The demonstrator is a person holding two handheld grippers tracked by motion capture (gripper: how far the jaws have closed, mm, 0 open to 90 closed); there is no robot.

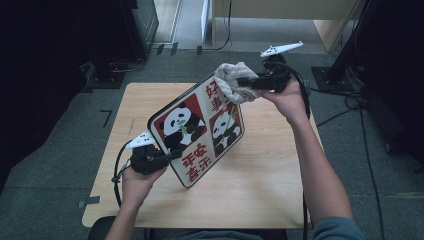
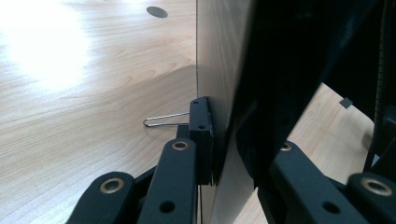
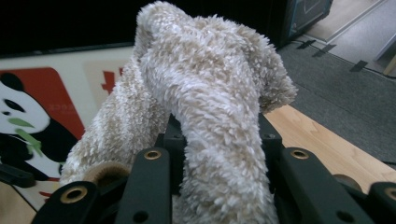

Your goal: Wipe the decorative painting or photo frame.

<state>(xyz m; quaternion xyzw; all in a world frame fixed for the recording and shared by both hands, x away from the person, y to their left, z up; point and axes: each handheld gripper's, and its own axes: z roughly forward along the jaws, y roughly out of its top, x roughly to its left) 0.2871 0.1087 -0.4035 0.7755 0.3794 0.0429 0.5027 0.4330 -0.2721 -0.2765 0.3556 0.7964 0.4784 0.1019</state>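
**Two grippers, one panda board and a cloth**

Two grippers work here on one thing, and we take the panda board (image 1: 197, 131) as our landmark. It is a flat board with a black edge, two panda pictures on red squares and red characters on white. In the high view it stands tilted over the wooden table (image 1: 270, 185), with its lower corner close to the table top near the person's side.

At the lower left edge of the board we see the left gripper (image 1: 170, 155). Its jaws are pressed on the edge of the board and pinch it. In the left gripper view the pad of one finger (image 2: 201, 140) lies flat against the board's pale back side (image 2: 219, 70), and the other jaw is on the dark front side. A thin wire clip (image 2: 163, 120) lies on the table just beside this jaw.

At the upper right corner of the board we find the right gripper (image 1: 245, 81). Its jaws are closed on a fluffy beige cloth (image 1: 231, 80) and pinch it. In the right gripper view the cloth (image 3: 205, 102) rises in thick folds between the two black jaws, and the board (image 3: 37, 107) is behind it, to the left. In the high view the cloth touches the top corner of the board.
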